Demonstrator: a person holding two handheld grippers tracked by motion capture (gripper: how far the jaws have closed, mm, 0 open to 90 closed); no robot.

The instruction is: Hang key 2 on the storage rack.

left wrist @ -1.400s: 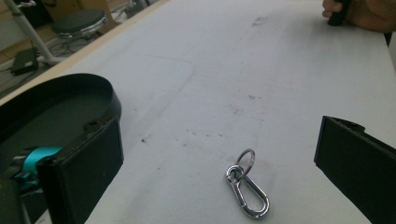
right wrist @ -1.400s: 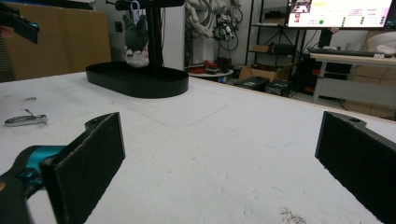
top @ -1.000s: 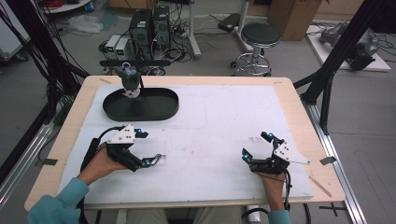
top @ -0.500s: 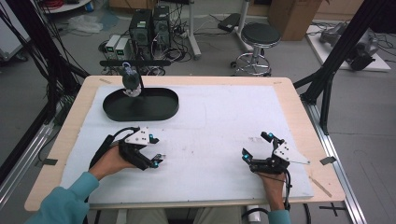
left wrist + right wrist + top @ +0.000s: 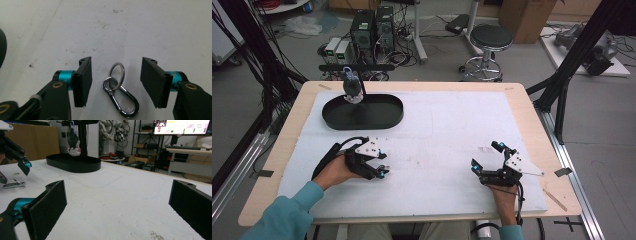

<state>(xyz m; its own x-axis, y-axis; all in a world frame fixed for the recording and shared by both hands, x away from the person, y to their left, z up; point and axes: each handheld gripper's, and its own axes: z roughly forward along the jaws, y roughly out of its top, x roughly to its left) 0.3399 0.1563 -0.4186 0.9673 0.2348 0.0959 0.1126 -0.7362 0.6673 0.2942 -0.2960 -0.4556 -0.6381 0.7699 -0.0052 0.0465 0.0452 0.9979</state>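
Your left gripper (image 5: 116, 82) straddles the key clip (image 5: 121, 93) on the white mat (image 5: 447, 135)

Its jaws have just been closing, but the pads stand clear of the clip lying flat between them; your right gripper (image 5: 487, 162) rests wide open, empty, well apart on the mat

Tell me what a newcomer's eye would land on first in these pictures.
Probably the silver carabiner clip with its key ring, lying flat on the white table cover between the jaws of the left gripper, which have just been closing but do not touch it. Next, the black oval tray at the far left, with a small grey plush toy hanging from its stand.
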